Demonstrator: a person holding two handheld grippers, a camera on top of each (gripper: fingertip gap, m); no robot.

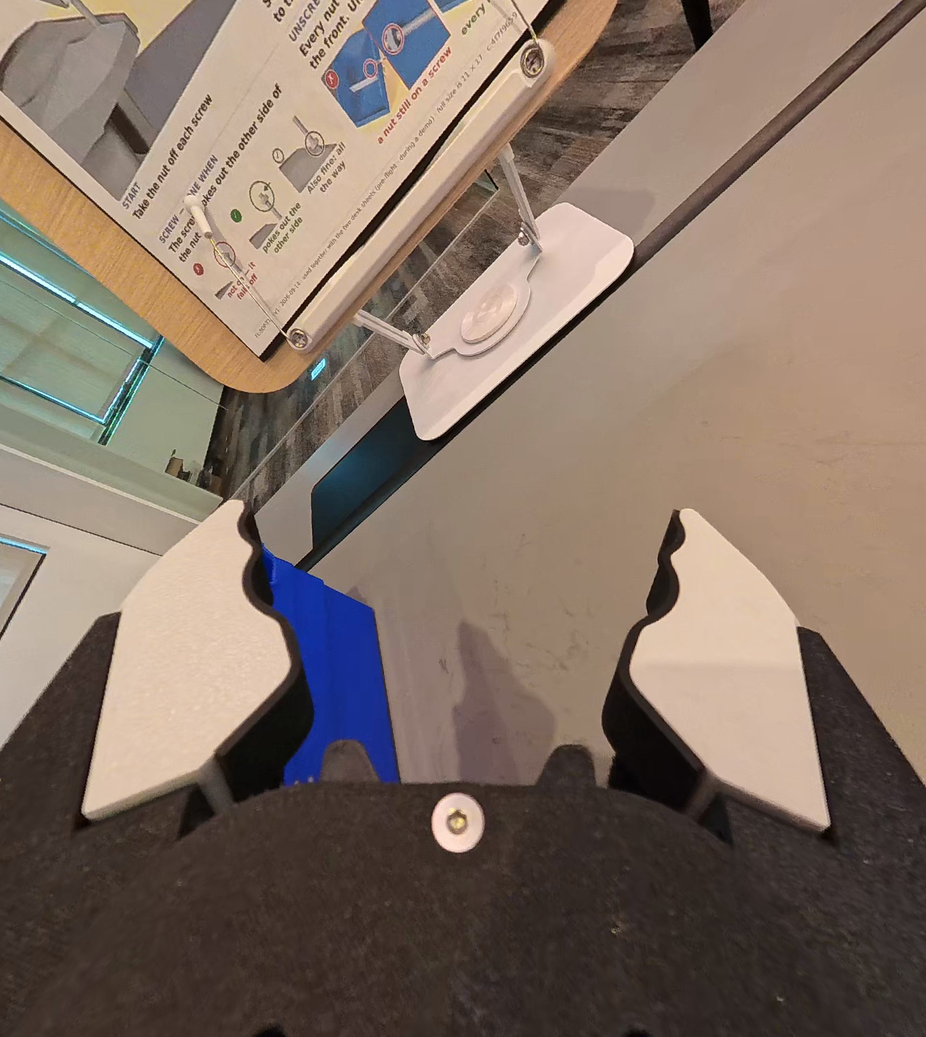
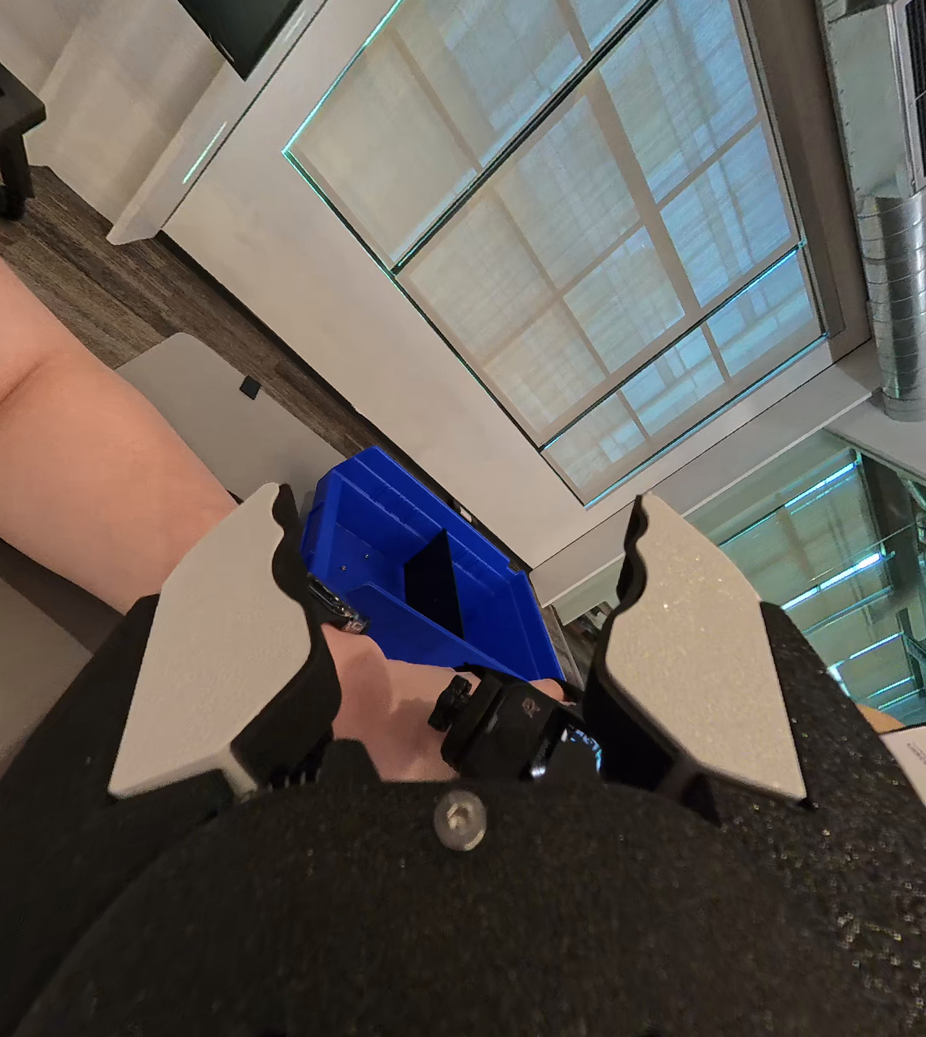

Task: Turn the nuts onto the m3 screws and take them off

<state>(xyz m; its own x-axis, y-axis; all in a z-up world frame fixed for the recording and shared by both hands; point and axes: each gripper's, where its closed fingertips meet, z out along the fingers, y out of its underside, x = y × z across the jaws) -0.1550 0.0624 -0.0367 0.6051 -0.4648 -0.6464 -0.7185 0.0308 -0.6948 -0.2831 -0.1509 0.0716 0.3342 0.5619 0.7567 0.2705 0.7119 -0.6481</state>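
Left wrist view: left gripper (image 1: 463, 567), white-faced fingers on a black body, spread wide apart with nothing between them. It is tilted over a plain grey tabletop (image 1: 730, 505). Behind the inner edge of its left finger sits a blue plastic bin (image 1: 331, 673); only one wall of it shows, low in the gap and touching neither finger as far as can be seen. Farther off on the table, a white metal stand (image 1: 511, 320) props up a printed instruction sheet (image 1: 236, 129) on a light wooden board (image 1: 51, 202).

Right wrist view: right gripper (image 2: 461, 533), same build, likewise released and empty. Beyond its fingertips, between the two fingers and nearer the left one, lies the same blue bin with a dark divider panel (image 2: 435, 583) standing inside it. Tiny specks on the bin's inner wall may be screw ends; too small to tell. No nuts can be made out in either view. Just in front of the gripper body, a person's hand (image 2: 388, 701) holds a black device, apparently the other gripper's rear; a bare forearm (image 2: 45, 426) crosses the left side. A large window (image 2: 562, 252) with blinds fills the background, and a corner of the printed sheet shows at the right edge.
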